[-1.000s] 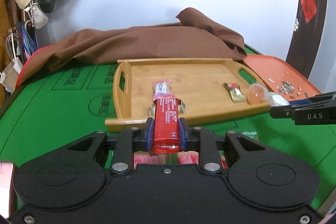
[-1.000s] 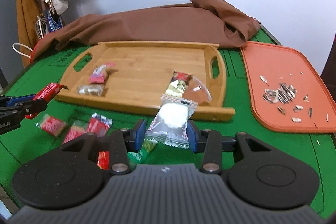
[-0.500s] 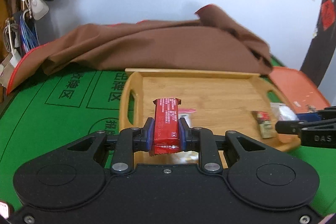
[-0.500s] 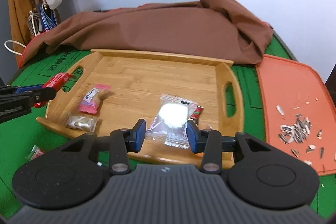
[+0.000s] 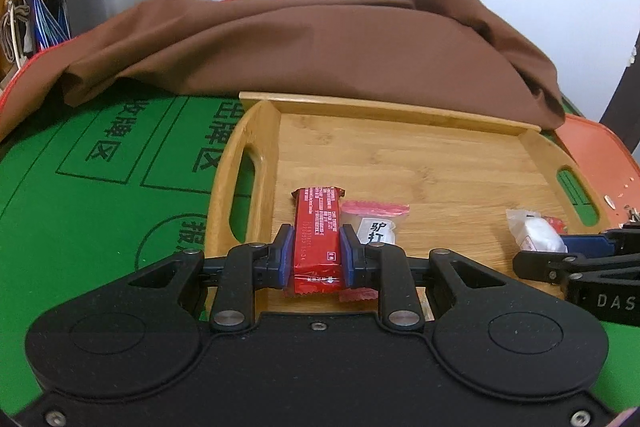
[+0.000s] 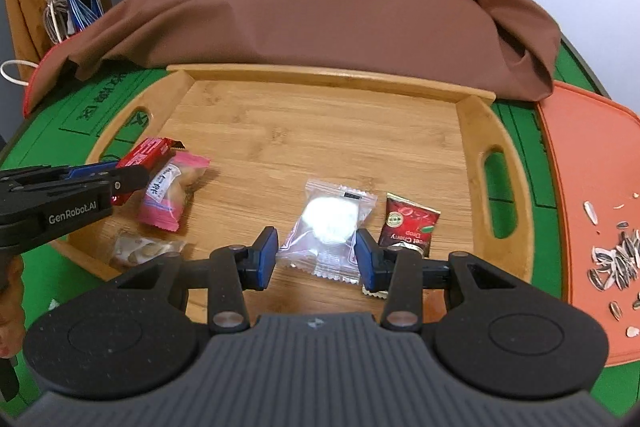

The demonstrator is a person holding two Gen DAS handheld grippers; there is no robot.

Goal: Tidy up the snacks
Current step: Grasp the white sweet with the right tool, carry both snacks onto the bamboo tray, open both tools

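The red snack bar [image 5: 318,227] is sitting clamped between the blue pads of the left gripper [image 5: 316,255], jaws pressing on both long sides, and is hanging over the near-left part of the bamboo tray [image 5: 400,115], toward 8 o'clock of its floor. The clear white-candy packet [image 6: 326,223] is lying between the pads of the right gripper [image 6: 316,255]; a gap is showing at the left pad and the right pad looks at most just touching, so the jaws are judged to be spread and the packet released onto the tray floor at about 6 o'clock (contact with the wood cannot be confirmed).

Already lying in the tray: a pink-wrapped pastry [image 6: 170,187] at 8 o'clock, just beside the bar; a clear nut packet [image 6: 140,251] near the front rim at 7 o'clock; a red cherry-drop sachet [image 6: 408,223] at 5 o'clock, just beside the white packet.

Outward, the tray is resting on a green felt table [image 5: 80,227], with a brown cloth [image 5: 320,47] heaped at 12 o'clock and an orange mat [image 6: 592,167] carrying sunflower seeds [image 6: 616,259] at 3 o'clock.

Assessment: three items stowed, a fourth apparently just set down, the bar not yet released. Whether loose snacks are waiting elsewhere on the felt cannot be told from these views.
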